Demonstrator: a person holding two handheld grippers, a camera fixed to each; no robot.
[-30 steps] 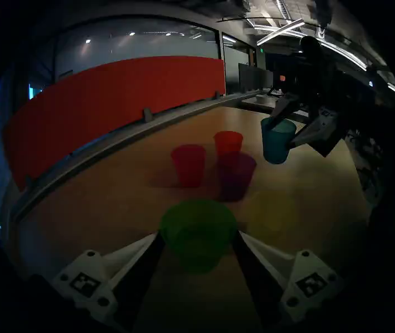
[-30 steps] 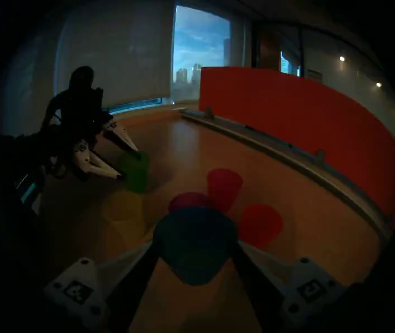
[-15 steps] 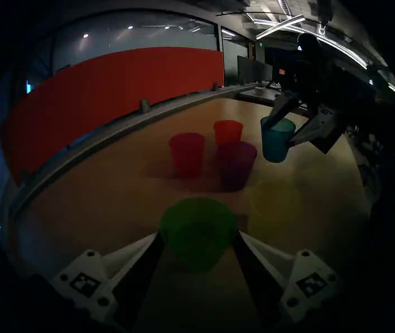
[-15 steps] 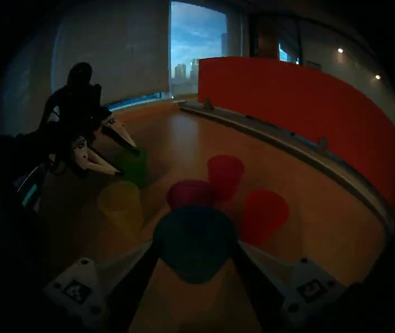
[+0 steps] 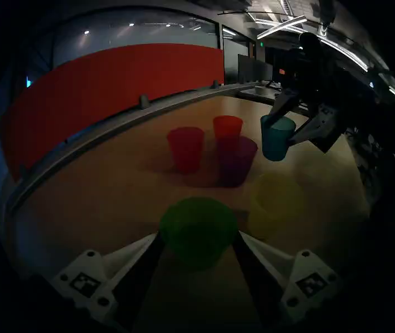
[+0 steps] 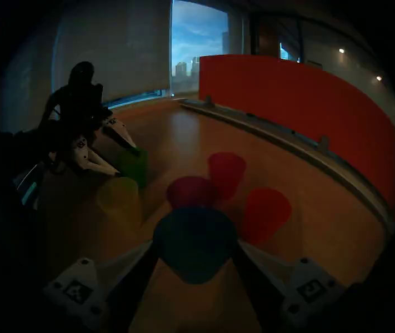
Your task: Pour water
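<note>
The left gripper (image 5: 197, 238) pinches a green cup (image 5: 198, 225) between its two fingers, one pressing on each side of the wall just below the rim. The cup looks like thin translucent plastic: light, smooth, and likely to flex or slip if squeezed hard. A firm but gentle hold on the upper wall suits it. In this dim light I cannot tell whether it holds water. In the right gripper view, the right gripper (image 6: 195, 250) clamps a teal cup (image 6: 195, 236) of the same kind in the same way.

Just ahead of the left fingers and to their right, a yellow cup (image 5: 275, 201) stands on the wooden table (image 5: 103, 194), seemingly near enough for a tilt to reach it. Farther ahead stand a purple cup (image 5: 236, 161), a pink cup (image 5: 186, 149) and an orange-red cup (image 5: 228, 126). They are close together, so a sweep through the middle risks knocking them. To the left of the fingers the table lies open up to its edge along the red partition (image 5: 114, 83). Far ahead and to the right, the teal cup hangs above the table, apart from the others.
</note>
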